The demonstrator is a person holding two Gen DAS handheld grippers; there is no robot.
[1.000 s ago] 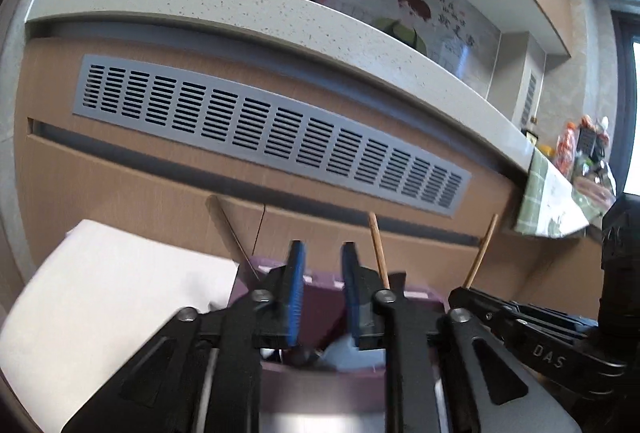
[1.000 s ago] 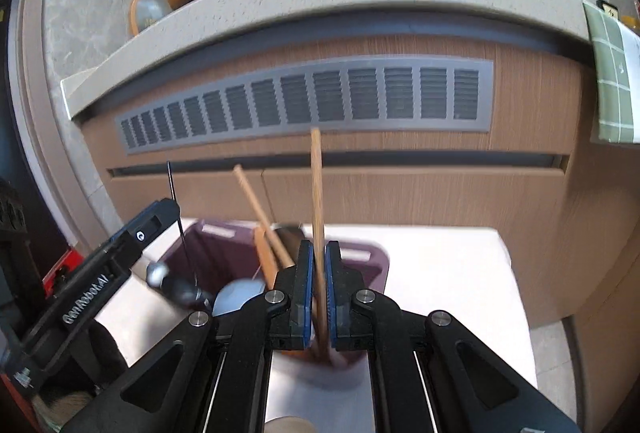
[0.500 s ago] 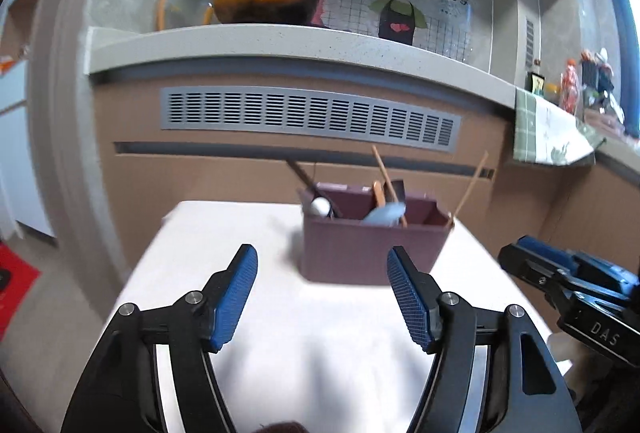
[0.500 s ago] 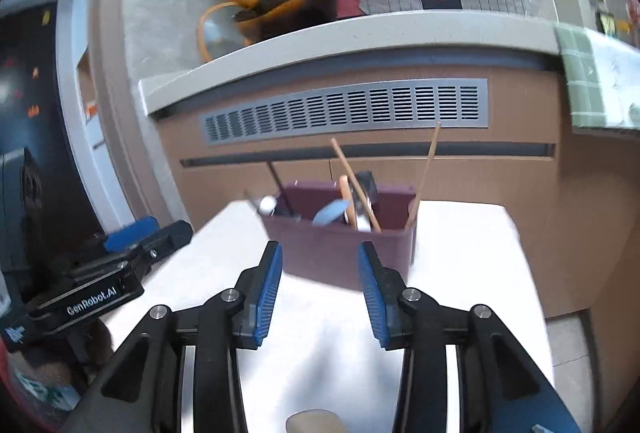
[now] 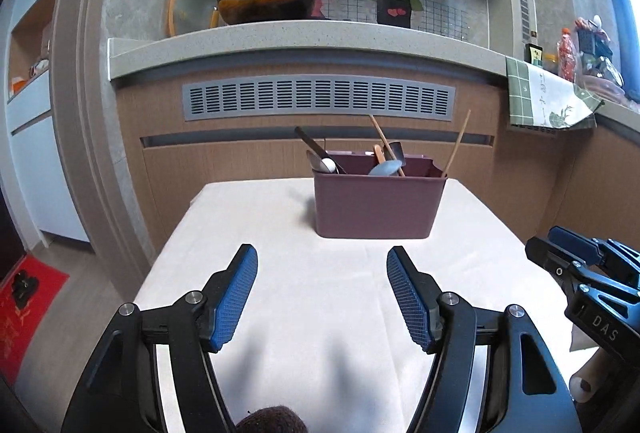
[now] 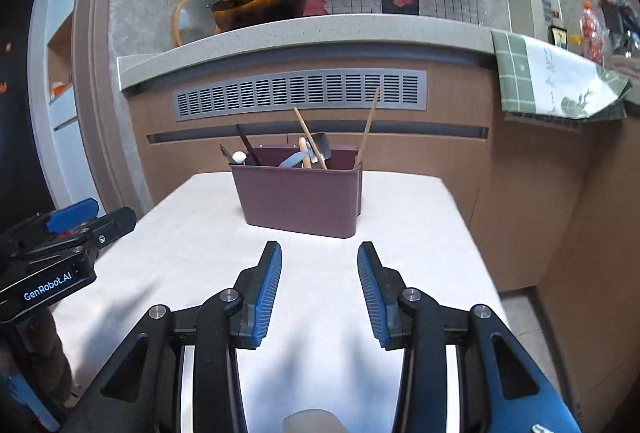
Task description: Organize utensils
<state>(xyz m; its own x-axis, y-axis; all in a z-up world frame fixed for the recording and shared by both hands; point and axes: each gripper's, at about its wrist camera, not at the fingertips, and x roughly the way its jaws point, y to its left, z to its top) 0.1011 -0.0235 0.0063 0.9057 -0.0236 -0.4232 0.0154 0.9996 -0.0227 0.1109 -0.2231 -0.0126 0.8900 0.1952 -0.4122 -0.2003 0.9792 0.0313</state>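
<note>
Utensils (image 5: 384, 157) stand together in the maroon holder (image 5: 379, 207) at the far end of the white-covered table (image 5: 280, 265), and that is where we find all of them now: a thin chopstick (image 5: 458, 143) leaning at the holder's right corner, another wooden stick crossing the middle, a pale blue spoon, a dark-handled ladle on the left. A second ago we were right over the holder, our right gripper (image 6: 319, 289) clamped on a wooden chopstick and our left gripper (image 5: 322, 297) nearly closed just above the rim. Since then both have let go and drawn back toward the near edge of the table. Our left fingers (image 5: 236, 297) now stand wide apart with nothing between them, and our right fingers (image 6: 267, 293) are likewise spread and empty, over bare cloth, well apart from the holder. In the left wrist view we see the right gripper at the right edge; in the right wrist view the left gripper shows at the left edge.

We read this as the release step done: the chopstick that we held now rests in the holder with the others. We see no loose utensil on the cloth in either view, so we judge the sorting finished or close to it.
</note>
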